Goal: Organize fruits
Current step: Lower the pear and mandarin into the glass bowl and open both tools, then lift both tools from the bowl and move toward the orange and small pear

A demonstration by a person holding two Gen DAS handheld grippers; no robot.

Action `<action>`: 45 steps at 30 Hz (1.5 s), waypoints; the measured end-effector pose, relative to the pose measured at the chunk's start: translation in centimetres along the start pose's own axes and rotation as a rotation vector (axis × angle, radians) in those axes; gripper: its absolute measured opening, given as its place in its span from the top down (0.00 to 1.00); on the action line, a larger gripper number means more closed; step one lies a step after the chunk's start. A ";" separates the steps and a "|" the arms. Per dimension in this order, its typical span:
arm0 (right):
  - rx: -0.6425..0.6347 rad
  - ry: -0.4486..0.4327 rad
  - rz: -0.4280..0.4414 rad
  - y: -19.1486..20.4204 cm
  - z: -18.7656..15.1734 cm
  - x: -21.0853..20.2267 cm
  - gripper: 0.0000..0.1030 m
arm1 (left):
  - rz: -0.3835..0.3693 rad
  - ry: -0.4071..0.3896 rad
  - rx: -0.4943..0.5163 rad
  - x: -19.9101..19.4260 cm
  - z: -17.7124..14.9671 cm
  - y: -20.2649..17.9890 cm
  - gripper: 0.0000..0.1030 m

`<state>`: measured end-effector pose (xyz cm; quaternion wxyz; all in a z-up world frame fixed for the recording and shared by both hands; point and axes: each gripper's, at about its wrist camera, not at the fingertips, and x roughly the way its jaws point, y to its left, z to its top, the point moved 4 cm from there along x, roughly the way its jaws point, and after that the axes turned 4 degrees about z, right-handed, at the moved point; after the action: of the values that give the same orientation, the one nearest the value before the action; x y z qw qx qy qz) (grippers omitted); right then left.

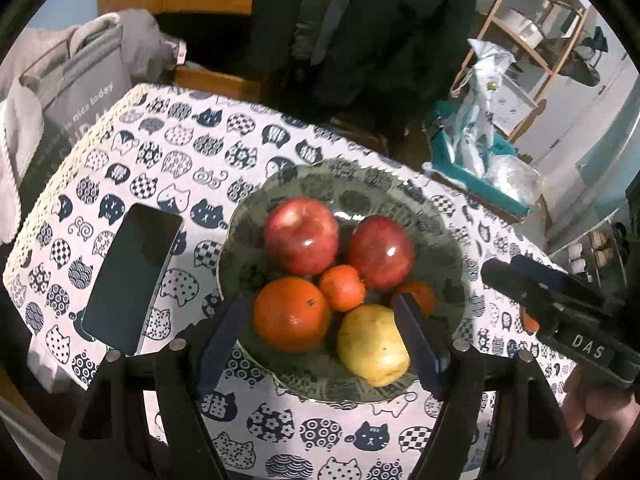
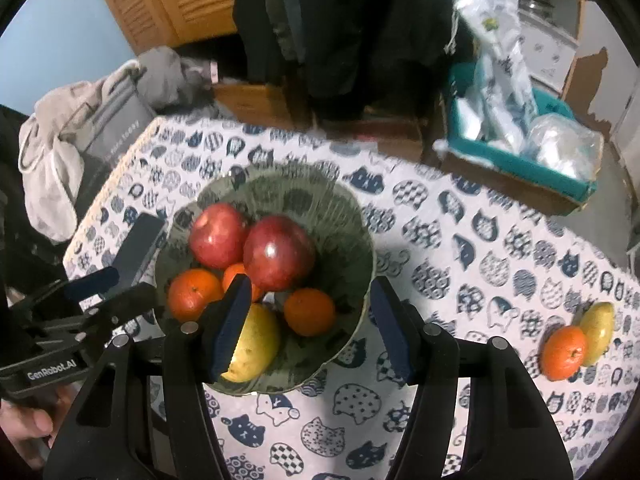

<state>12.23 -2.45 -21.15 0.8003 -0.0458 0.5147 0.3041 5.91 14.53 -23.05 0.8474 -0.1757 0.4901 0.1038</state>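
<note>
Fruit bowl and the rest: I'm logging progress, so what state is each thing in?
Glass bowl: upright, holding six fruits.
Loose orange: on tablecloth, touching loose pear.
Loose pear: on tablecloth, outside bowl.
Phone: flat, screen dark.
Left claw: open, empty.
Right claw: open, empty.

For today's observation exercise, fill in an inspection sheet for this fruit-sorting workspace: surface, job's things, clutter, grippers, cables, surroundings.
Surface: table under a cat-print tablecloth.
Job's things: glass bowl holding two red apples, three oranges and a yellow pear; one loose orange touching a loose pear on the cloth.
Clutter: smartphone left of the bowl.
Grippers: left gripper open over the bowl; right gripper open over the bowl.
Cables: nothing seen.
Surroundings: grey bag, teal bin of plastic bags, wooden shelf.
</note>
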 end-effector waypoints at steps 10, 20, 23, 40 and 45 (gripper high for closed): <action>-0.030 -0.104 -0.044 -0.1 0.8 -5.1 0.39 | -0.026 -0.071 0.044 -3.2 0.7 -1.9 0.21; -0.052 -0.209 -0.093 -0.7 0.7 -10.6 0.35 | -0.047 -0.159 0.091 -7.1 1.2 -4.4 0.16; -0.049 -0.235 -0.104 -1.1 0.3 -12.1 0.34 | -0.054 -0.189 0.106 -8.3 1.3 -5.1 0.15; -0.018 -0.348 -0.187 -4.8 -1.9 -19.3 0.29 | -0.084 -0.275 0.205 -12.3 0.9 -10.3 0.04; 0.002 -0.370 -0.220 -6.6 -3.0 -20.9 0.27 | -0.081 -0.289 0.241 -12.8 0.6 -12.1 0.02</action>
<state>7.40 -18.15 -6.36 0.9095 -0.0443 0.3513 0.2177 4.26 3.61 -9.27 0.9273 -0.0759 0.3649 0.0341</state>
